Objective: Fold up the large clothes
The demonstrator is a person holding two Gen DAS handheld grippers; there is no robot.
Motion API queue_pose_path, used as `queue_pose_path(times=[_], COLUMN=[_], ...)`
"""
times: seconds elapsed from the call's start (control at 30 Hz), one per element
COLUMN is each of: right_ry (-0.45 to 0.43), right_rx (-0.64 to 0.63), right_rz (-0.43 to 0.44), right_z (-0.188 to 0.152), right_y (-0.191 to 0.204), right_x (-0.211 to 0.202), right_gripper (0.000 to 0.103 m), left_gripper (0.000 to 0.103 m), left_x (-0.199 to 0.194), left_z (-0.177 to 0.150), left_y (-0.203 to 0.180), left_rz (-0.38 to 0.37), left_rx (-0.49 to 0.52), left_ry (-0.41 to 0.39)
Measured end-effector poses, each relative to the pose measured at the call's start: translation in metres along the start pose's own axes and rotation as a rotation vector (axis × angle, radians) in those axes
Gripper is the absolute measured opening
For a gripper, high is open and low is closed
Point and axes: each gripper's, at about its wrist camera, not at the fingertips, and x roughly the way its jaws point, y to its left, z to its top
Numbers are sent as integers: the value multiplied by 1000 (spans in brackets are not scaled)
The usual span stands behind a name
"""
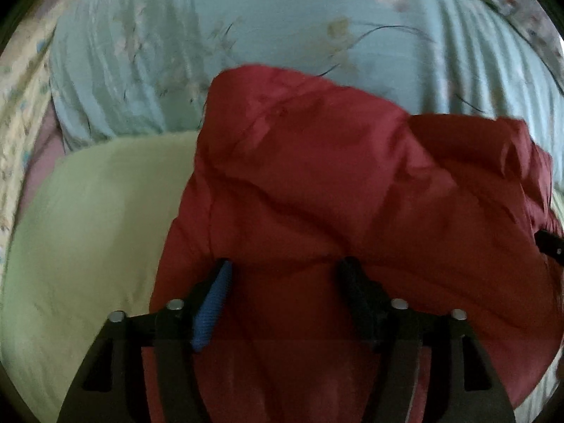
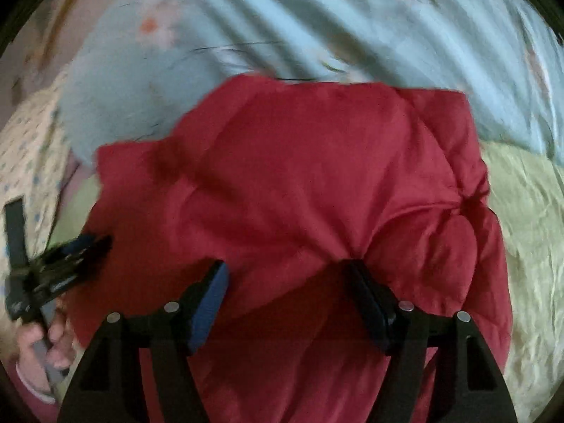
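Left gripper (image 1: pixel 283 269): jaws spread wide, nothing clamped; held just over the near part of the coat, contact not discernible. Right gripper (image 2: pixel 285 273): likewise released, fingers apart above the red cloth.

Red padded coat (image 2: pixel 299 194): laid in a folded bundle on the bed, near edge beneath both tools, far edge overlapping the blue quilt. Quilted, puffy and soft; judged light for its bulk, springy, with a smooth shell likely to slip. A hold is best taken at a doubled edge or seam, pinched deep, so that the padding is gathered and not the shell alone.

Green sheet (image 1: pixel 88 229): spread under the coat on both sides.

Blue flowered quilt (image 1: pixel 246 17): heaped beyond, well behind the coat.
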Motion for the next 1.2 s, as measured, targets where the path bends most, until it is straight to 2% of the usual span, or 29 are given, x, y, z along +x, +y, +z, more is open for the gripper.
queue_pose_path(times=[0.1, 0.17, 0.3, 0.63, 0.77, 1.0, 1.2], right_ry=[8, 21, 27, 15, 10, -27, -44], right_rx=[57, 75, 106, 103, 108, 150, 118], right_rz=[-28, -39, -31, -30, -27, 63, 75], right_z=[9, 14, 17, 9, 18, 7, -12], right_y=[-14, -19, -26, -30, -27, -35, -39], right_x=[18, 30, 42, 48, 51, 10, -27], right_gripper=[72, 72, 73, 73, 73, 73, 75], left_gripper=[75, 75, 77, 78, 78, 77, 80], left_x=[16, 25, 39, 37, 30, 2, -28], left_z=[10, 16, 20, 20, 19, 13, -1], left_y=[16, 22, 33, 32, 33, 48, 54], left_rz=[-25, -15, -38, -30, -41, -88, -125], left_rx=[-74, -101, -154, -134, -120, -135, -130], left_ry=[42, 51, 75, 66, 66, 50, 22])
